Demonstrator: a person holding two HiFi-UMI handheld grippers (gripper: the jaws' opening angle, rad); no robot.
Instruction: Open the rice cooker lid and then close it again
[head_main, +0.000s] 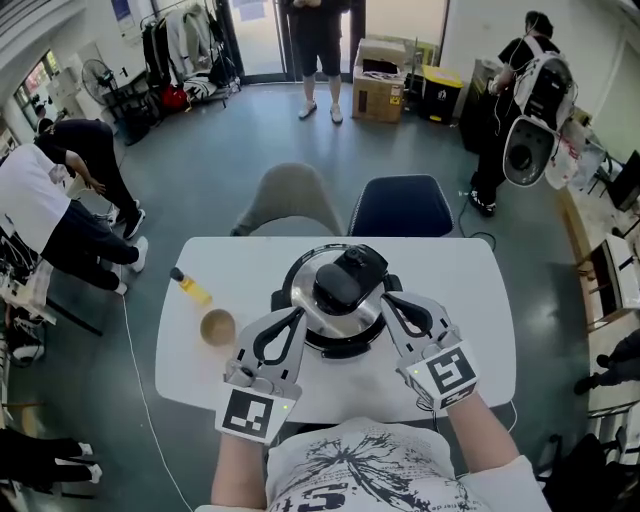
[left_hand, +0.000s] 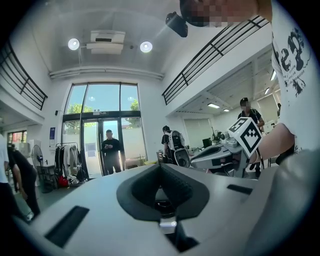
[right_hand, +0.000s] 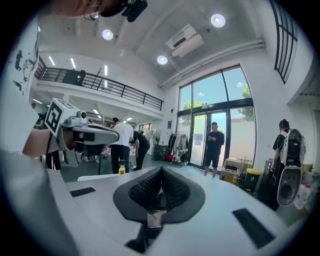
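Note:
The rice cooker (head_main: 338, 300), silver and round with a black top part, stands in the middle of the white table (head_main: 460, 300). From above I cannot tell whether its lid is raised. My left gripper (head_main: 292, 316) is close beside the cooker's left side and my right gripper (head_main: 388, 300) close beside its right side; contact is unclear. In the left gripper view the left gripper (left_hand: 160, 167) points level at the room, its pads meeting with nothing between them. The right gripper (right_hand: 161, 172) is the same in its own view. The cooker shows in neither gripper view.
A small yellow bottle (head_main: 190, 287) and a brown cup (head_main: 217, 326) sit on the table left of the cooker. A grey chair (head_main: 290, 200) and a dark blue chair (head_main: 400, 205) stand at the far edge. Several people stand around the room.

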